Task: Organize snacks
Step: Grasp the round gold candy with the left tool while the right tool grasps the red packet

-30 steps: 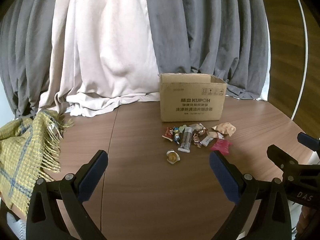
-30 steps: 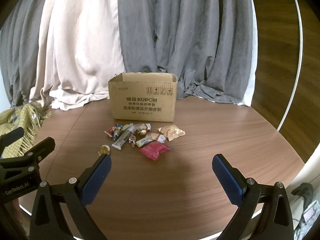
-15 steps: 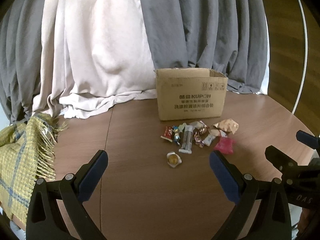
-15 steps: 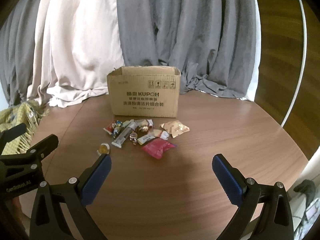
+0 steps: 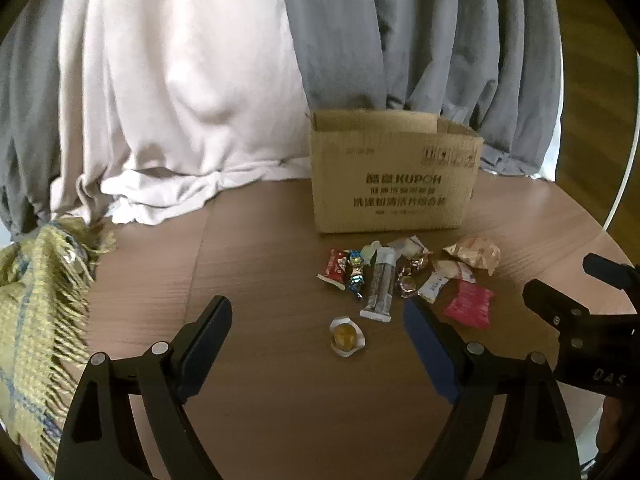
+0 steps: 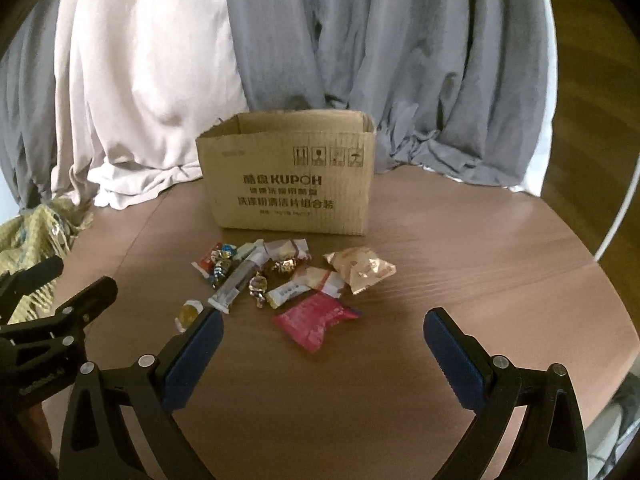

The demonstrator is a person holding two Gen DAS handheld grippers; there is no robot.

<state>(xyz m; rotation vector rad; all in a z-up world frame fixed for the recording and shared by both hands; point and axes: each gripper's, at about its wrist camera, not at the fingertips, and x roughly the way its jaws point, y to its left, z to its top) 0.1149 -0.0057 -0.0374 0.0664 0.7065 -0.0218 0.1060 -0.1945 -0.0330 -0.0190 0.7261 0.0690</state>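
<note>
Left wrist view shows the snacks (image 5: pixel 404 276) scattered on the table (image 5: pixel 280 400) at 6 o'clock of the open box (image 5: pixel 394 180); the box looks like the place for them. A jelly cup (image 5: pixel 346 336) lies alone nearest, so it seems the easiest first pick: straddle it, close gently, lift clear. The left gripper (image 5: pixel 316 320) hovers low and level, jaws wide apart, empty, cup between them. The right gripper (image 6: pixel 322 332) waits likewise, jaws apart, a pink packet (image 6: pixel 316 320) at its 12 o'clock.

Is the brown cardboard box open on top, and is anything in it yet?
Open: the brown cardboard box shows upright flaps and no lid. Contents: cannot tell, its interior is hidden.
</note>
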